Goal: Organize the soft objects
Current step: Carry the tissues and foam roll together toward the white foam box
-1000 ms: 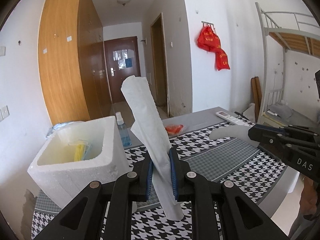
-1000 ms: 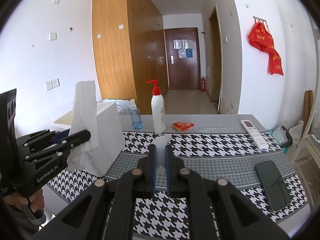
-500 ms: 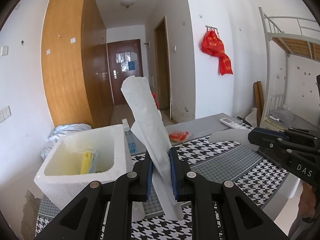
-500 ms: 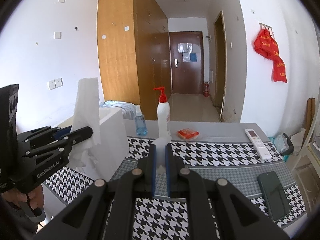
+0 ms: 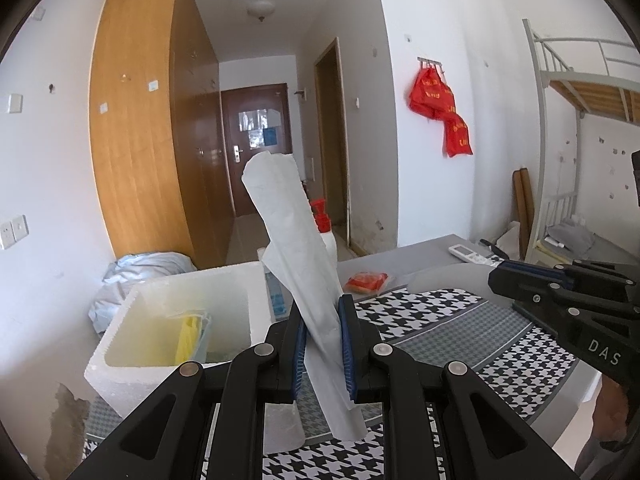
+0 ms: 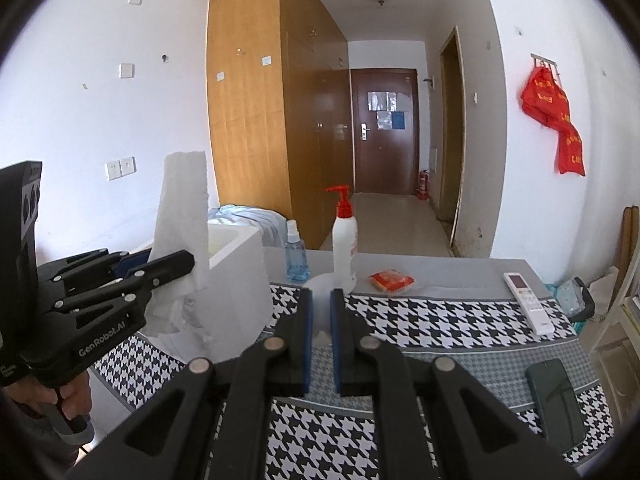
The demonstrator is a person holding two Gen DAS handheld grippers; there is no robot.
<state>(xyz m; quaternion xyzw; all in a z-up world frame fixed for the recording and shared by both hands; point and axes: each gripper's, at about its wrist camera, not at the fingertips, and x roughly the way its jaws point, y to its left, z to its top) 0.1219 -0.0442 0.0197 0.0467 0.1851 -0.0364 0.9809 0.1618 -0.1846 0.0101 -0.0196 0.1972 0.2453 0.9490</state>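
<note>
A white foam box (image 5: 176, 320) sits on the surface (image 6: 440, 320) to the left of the left gripper (image 5: 322, 344), its top open; inside it, yellow and pale blue soft items (image 5: 192, 336) stand against one another, too crumpled together to name. The left gripper's jaws are nearly closed, pinching a white paper towel (image 5: 296, 264) between the blue pads. The towel is a long, creased, loosely folded strip, tilted so that its upper end leans left above the jaws and its lower end hangs out just below them. In the right wrist view the same towel looks broad and ragged-edged beside the box. The right gripper (image 6: 320, 320) has its jaws narrow too, clamped on a second white soft piece (image 6: 320, 292), blurred by closeness, whose rounded end sticks out ahead of the jaws. Beyond the right jaws stand a white pump bottle with a red top (image 6: 344, 240) and a small blue spray bottle (image 6: 295, 256); a red packet (image 6: 390, 281) lies just right of them.
</note>
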